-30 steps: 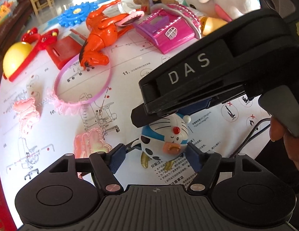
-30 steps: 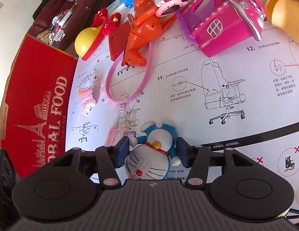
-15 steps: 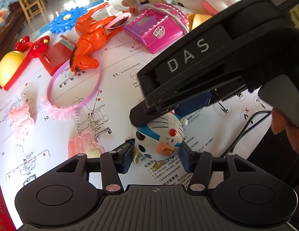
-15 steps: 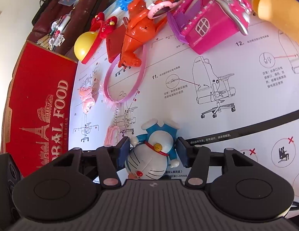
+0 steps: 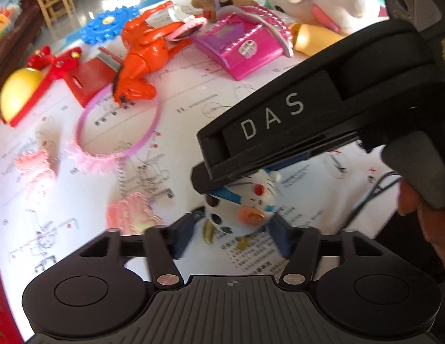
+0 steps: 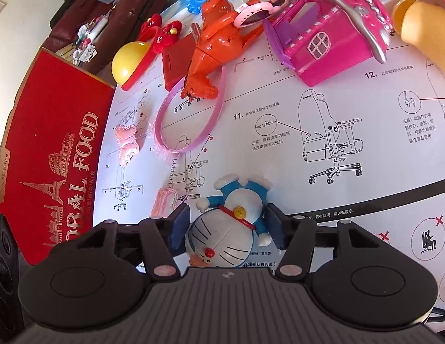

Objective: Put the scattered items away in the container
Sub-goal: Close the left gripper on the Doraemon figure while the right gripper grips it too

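Right now we have both grippers gathered on the blue cat figurine (image 6: pixel 236 229), which lies on its back on the white instruction sheet (image 6: pixel 322 91) at 6 o'clock in both wrist views. Our right gripper (image 6: pixel 228 226) straddles it, 1 blue pad on each side, jaws closing, the pads (image 6: pixel 181 225) just beside the body; we cannot tell if they press yet. Our left gripper (image 5: pixel 232 229) faces it from the opposite side, jaws opening, the figurine's head between the pads with a gap showing on each side, so it grips nothing

We judge the step in hand to be a single pickup by the right gripper. To do it well we should clear the left out of the way, squeeze across the round body rather than the thin arms, and lift straight up. The red box (image 6: pixel 56 157) at 9 o'clock in the right view is likely the container; the orange robot toy (image 6: pixel 214 48) and pink headband (image 6: pixel 191 120) at 12 o'clock must not be swept on the way
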